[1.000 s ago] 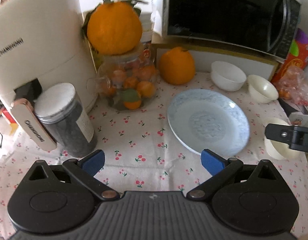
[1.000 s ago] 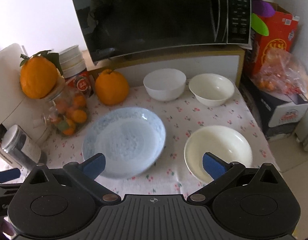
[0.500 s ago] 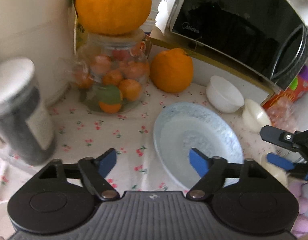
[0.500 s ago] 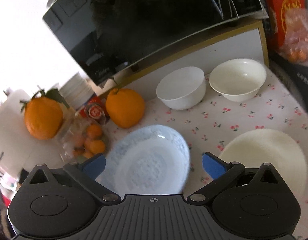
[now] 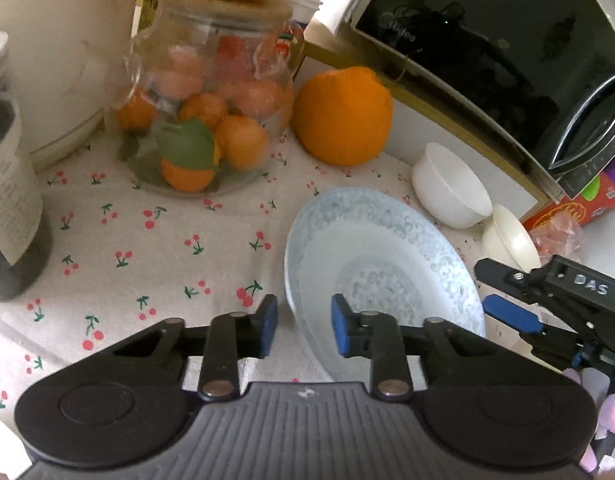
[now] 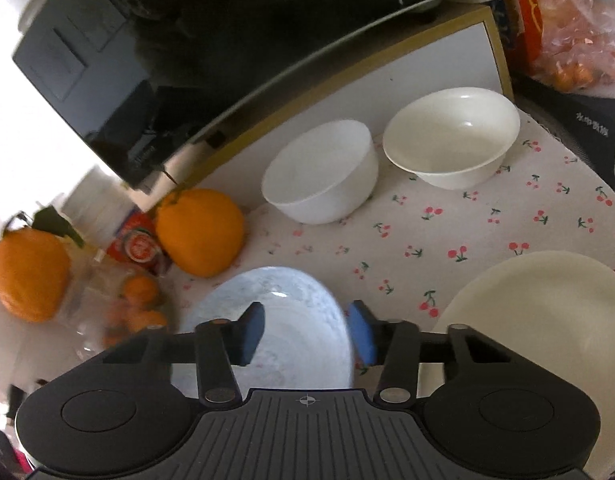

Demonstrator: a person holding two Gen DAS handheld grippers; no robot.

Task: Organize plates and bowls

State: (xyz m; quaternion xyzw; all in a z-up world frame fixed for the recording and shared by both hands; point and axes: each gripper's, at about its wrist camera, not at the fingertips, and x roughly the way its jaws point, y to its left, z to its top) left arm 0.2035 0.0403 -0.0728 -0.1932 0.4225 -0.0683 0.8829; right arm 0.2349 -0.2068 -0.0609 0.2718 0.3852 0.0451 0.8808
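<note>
A pale blue patterned plate (image 5: 379,264) lies on the cherry-print tablecloth (image 5: 147,240). My left gripper (image 5: 304,330) straddles its near left rim, jaws closing, with a gap still showing beside each pad. In the right wrist view the plate (image 6: 275,300) has its right rim between the jaws of my right gripper (image 6: 306,332), which are also closing without pressing on it. The right gripper (image 5: 485,286) also shows at the plate's right edge. Behind stand a white bowl (image 6: 323,172) and a cream bowl (image 6: 451,136). A cream plate (image 6: 547,320) lies at the right.
A black microwave (image 6: 227,60) on a low shelf fills the back. A big orange (image 5: 343,116) and a glass jar of small oranges (image 5: 203,120) stand to the left, with a dark canister (image 5: 11,208) at the far left. A red box (image 6: 547,8) and a bag of fruit (image 6: 579,28) are at the back right.
Both grippers came down and forward onto the blue plate, rolling as they went. Their jaws went from wide open to narrow, the left earlier than the right.
</note>
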